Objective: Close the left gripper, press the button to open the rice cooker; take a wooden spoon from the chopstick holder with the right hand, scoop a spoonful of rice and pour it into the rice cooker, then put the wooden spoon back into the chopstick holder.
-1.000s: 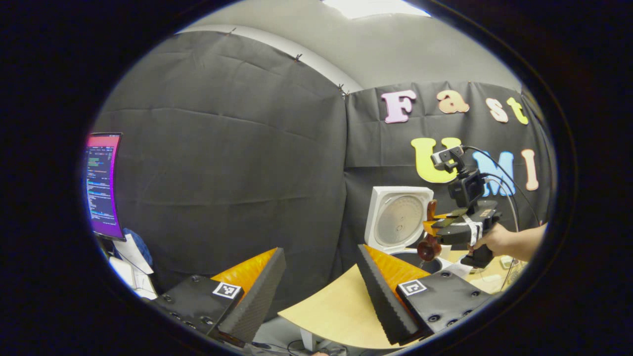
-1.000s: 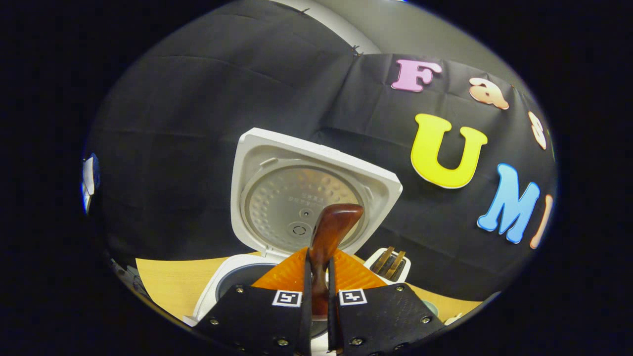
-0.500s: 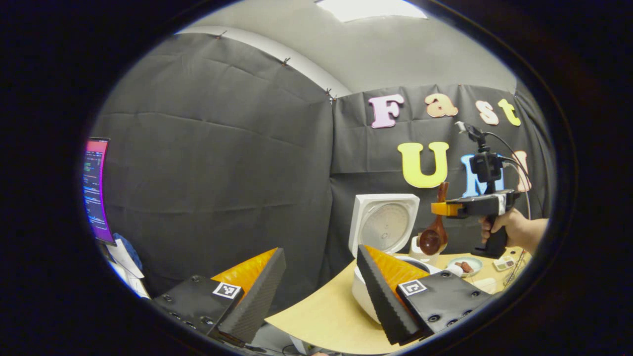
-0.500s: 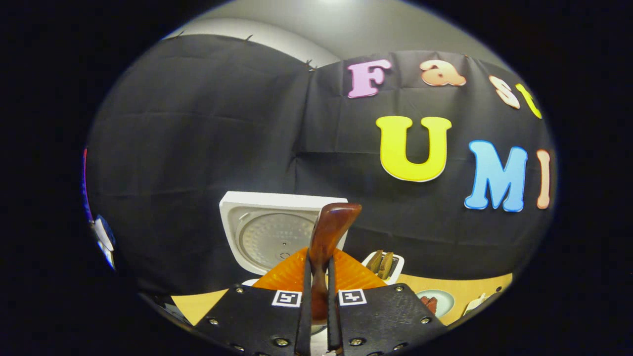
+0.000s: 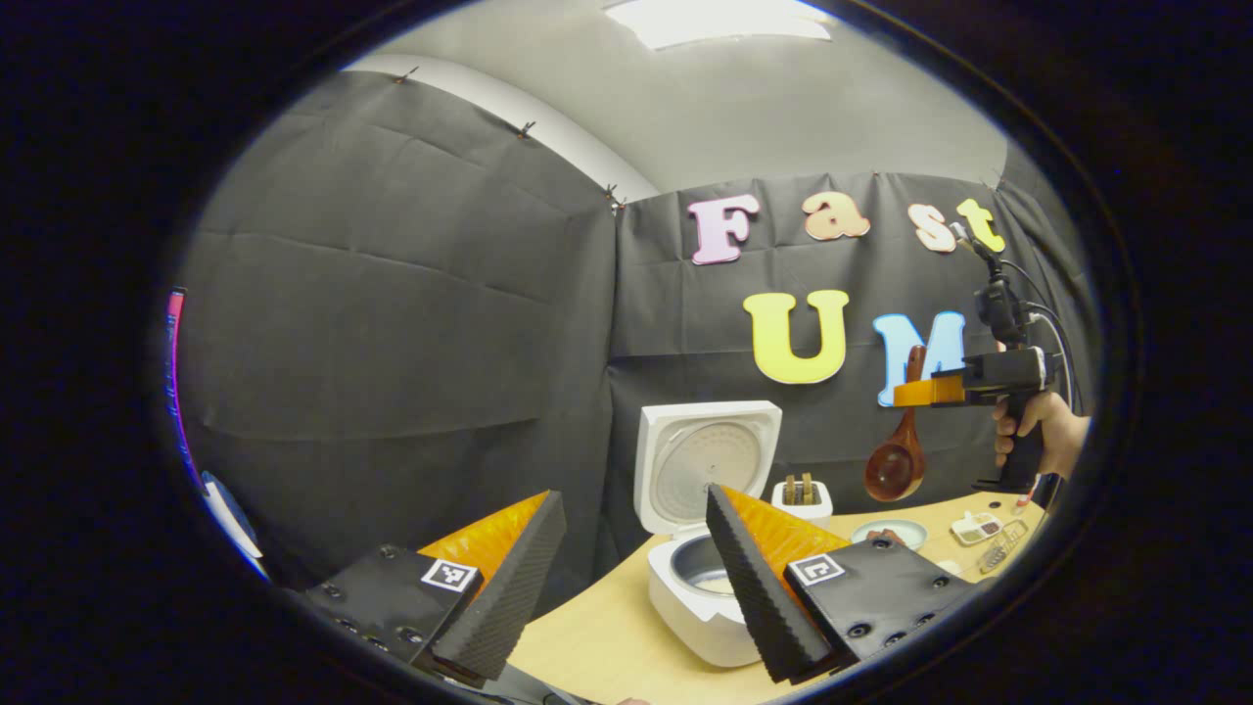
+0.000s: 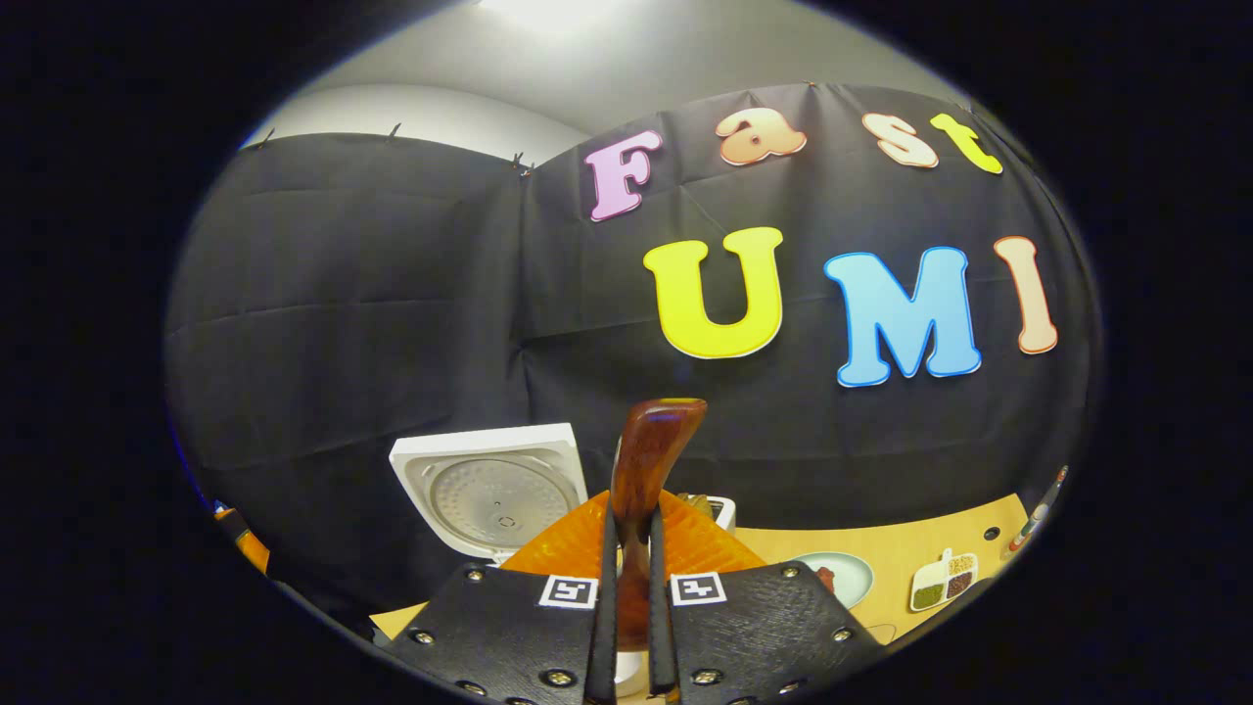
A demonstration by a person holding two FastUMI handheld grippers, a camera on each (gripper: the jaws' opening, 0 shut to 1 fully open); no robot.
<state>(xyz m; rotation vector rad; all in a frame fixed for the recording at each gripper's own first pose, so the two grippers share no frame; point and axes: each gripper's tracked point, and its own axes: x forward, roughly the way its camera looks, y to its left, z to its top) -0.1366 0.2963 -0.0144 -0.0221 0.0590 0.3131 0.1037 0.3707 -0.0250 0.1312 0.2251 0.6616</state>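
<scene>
Lifted clear of the rice cooker [image 5: 700,548], right gripper [image 6: 627,627] fingers clench the wooden spoon [image 6: 646,470]; left gripper [image 5: 626,578] fingers spread.

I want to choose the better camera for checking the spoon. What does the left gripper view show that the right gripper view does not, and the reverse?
Left gripper view: the wooden spoon's bowl hanging below the right gripper, the hand holding that gripper, the rice cooker's inner pot, and the open left gripper.
Right gripper view: a close look at the grip, with both fingers pressing the spoon's handle.
Both: the cooker's raised lid, the chopstick holder, a plate and the table.
</scene>
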